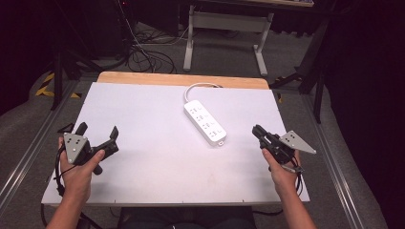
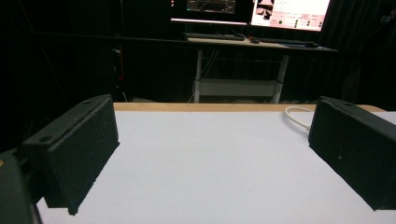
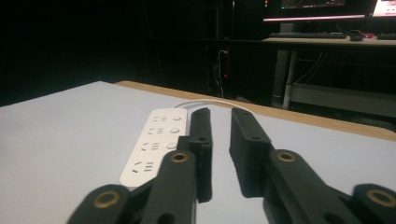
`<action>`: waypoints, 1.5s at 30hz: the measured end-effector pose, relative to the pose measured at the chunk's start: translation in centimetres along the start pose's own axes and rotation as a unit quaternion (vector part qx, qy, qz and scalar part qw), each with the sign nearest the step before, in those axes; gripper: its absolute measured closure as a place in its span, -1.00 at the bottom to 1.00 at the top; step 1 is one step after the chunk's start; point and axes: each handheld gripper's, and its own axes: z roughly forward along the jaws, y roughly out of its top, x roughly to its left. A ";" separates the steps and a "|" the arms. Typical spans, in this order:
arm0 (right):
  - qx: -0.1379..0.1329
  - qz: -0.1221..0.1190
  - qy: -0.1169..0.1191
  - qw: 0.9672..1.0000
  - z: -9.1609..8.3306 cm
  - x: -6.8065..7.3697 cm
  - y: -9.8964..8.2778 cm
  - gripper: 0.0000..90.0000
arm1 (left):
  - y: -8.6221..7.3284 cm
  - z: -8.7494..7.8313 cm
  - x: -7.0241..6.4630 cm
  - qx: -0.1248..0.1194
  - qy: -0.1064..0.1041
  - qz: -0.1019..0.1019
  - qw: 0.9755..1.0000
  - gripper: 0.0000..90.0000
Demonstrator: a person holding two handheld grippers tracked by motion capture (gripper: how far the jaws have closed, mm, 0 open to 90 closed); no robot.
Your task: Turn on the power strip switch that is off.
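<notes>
Jaws of my left gripper (image 1: 98, 133) stand wide apart over the white table (image 1: 153, 167) near its left edge, gripping nothing. My right gripper (image 1: 258, 131) hovers near the right edge, jaws narrowed to a slim gap, empty. Between them, nearer the right gripper, lies a white power strip (image 1: 205, 122), untouched, its cord (image 1: 198, 87) looping toward the far edge.

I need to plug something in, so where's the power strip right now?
In the high view the white power strip lies flat on the white table, right of centre toward the far edge, nearer the right gripper than the left.
</notes>
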 end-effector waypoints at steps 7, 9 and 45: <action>0.020 0.012 0.013 1.000 -0.2 0.1 0.5 1.00 | 0.0 0.0 0.0 -0.001 0.001 0.000 1.000 -0.95; 0.024 0.016 0.013 0.999 -0.2 0.1 0.6 1.00 | 0.0 -0.1 0.0 -0.001 0.001 0.001 1.000 -0.95; 0.186 0.022 0.064 0.980 7.9 1.9 5.8 1.00 | -0.2 0.0 0.0 0.006 0.001 0.009 1.000 -0.94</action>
